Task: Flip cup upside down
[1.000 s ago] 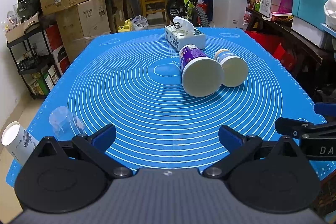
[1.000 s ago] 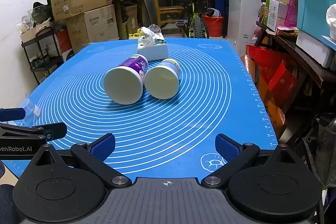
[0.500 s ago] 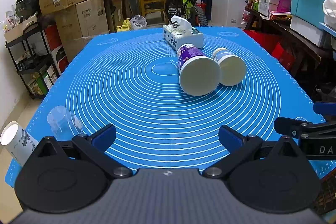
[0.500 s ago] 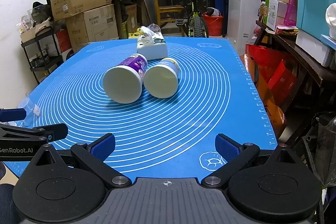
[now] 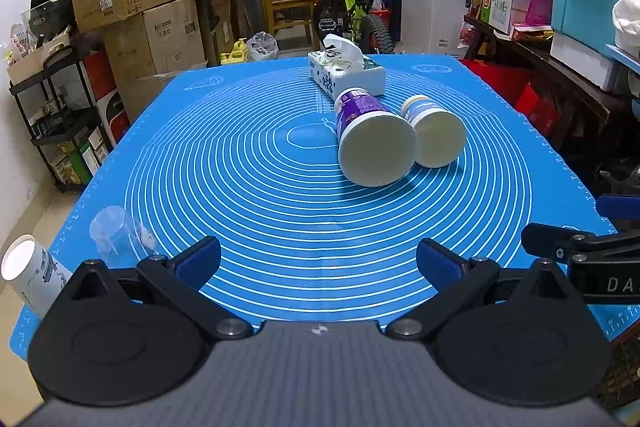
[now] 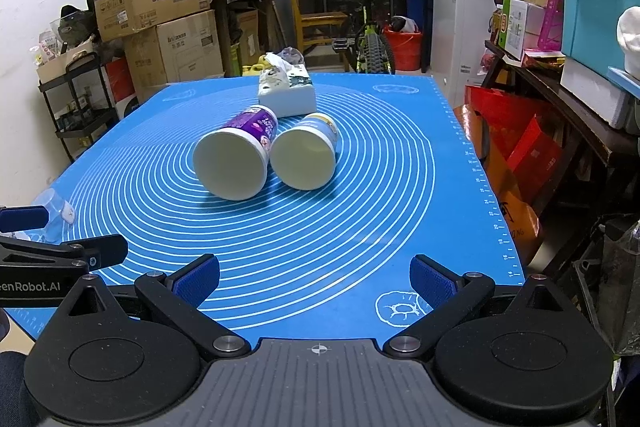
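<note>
Two paper cups lie on their sides near the middle of the blue mat, mouths toward me: a purple cup (image 5: 370,135) (image 6: 236,157) and a blue-and-white cup (image 5: 434,131) (image 6: 306,157), side by side. My left gripper (image 5: 318,261) is open and empty over the mat's near edge. My right gripper (image 6: 314,281) is open and empty, also at the near edge, to the right of the left one. A clear plastic cup (image 5: 120,233) (image 6: 54,211) lies at the near left. Another paper cup (image 5: 30,273) sits at the left edge.
A tissue box (image 5: 346,73) (image 6: 286,93) stands just behind the two cups. The blue mat (image 5: 240,163) covers the table. Cardboard boxes, a shelf rack, a bicycle and storage bins surround the table. A dark side table stands to the right.
Both grippers stay open. The views shift only slightly; the cups have not moved.
</note>
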Demonstrator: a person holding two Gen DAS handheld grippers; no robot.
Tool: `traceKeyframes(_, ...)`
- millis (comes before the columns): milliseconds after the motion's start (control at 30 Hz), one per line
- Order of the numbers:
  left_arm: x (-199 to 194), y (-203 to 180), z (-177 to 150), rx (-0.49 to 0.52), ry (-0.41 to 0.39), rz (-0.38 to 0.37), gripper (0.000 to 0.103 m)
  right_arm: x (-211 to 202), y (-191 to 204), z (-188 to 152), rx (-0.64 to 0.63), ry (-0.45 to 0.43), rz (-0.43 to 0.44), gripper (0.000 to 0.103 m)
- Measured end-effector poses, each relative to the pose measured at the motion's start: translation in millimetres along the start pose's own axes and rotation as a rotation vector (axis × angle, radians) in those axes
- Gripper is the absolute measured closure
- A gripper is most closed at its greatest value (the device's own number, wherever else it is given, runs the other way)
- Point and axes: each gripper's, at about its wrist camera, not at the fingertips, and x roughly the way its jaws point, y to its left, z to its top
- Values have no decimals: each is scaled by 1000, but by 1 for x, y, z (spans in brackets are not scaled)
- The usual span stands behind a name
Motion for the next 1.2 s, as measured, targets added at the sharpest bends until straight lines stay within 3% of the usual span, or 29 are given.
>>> traceKeyframes(1200, 10, 7, 17, -15, -13, 4, 1, 5, -6, 9, -11, -2, -15, 2)
